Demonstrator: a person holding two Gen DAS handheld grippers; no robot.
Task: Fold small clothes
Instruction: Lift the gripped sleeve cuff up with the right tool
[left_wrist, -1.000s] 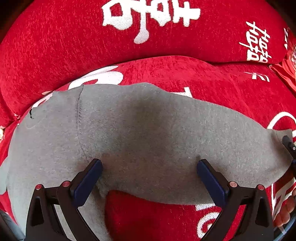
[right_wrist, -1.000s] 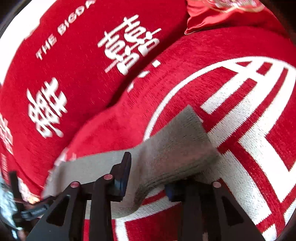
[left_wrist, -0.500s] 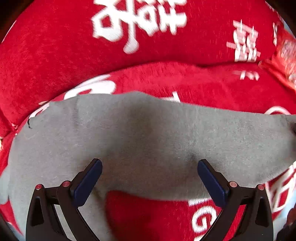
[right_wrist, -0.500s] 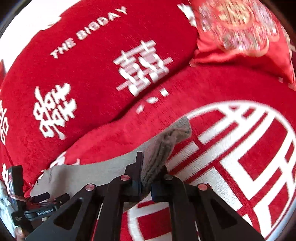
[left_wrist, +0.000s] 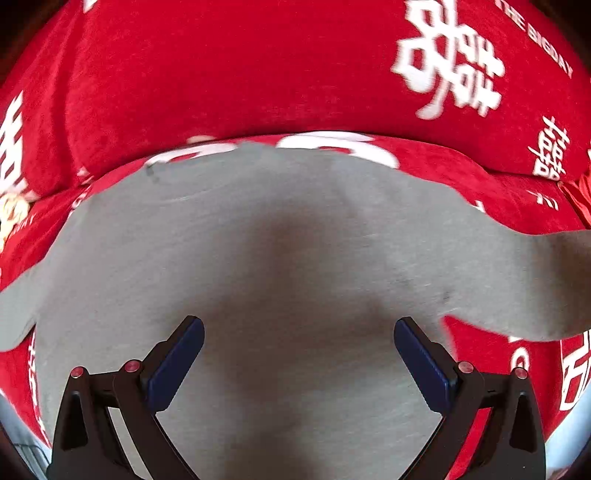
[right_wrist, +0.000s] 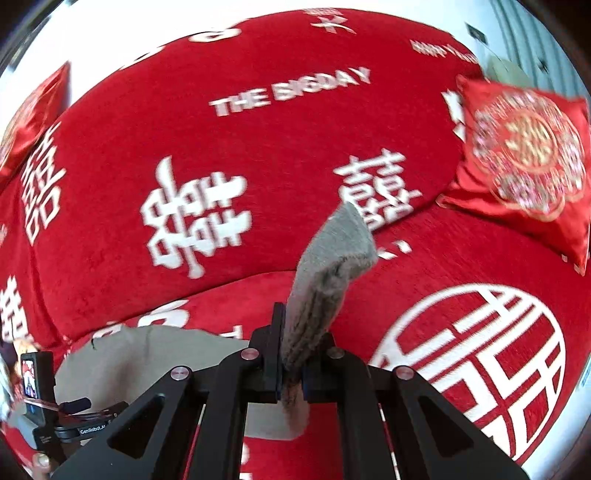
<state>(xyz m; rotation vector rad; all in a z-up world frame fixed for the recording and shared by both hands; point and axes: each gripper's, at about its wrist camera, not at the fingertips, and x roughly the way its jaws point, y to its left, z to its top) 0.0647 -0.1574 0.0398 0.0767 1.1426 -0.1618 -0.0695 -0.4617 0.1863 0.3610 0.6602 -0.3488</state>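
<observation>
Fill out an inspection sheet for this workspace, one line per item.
Surface: red sofa cover with white characters, over seat and backrest.
Job's things: grey garment spread on the seat, one end lifted off it.
Clutter: red embroidered cushion against the backrest.
Grippers: left gripper open above the garment; right gripper shut on the raised end.
Cables: nothing seen.
Surroundings: white wall behind the sofa; the rest is too blurred to tell.

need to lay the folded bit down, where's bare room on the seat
Bare seat lies right of the right tool, on the white circle motif below the embroidered cushion. Left is crowded: the grey garment spreads under the open left tool.
</observation>
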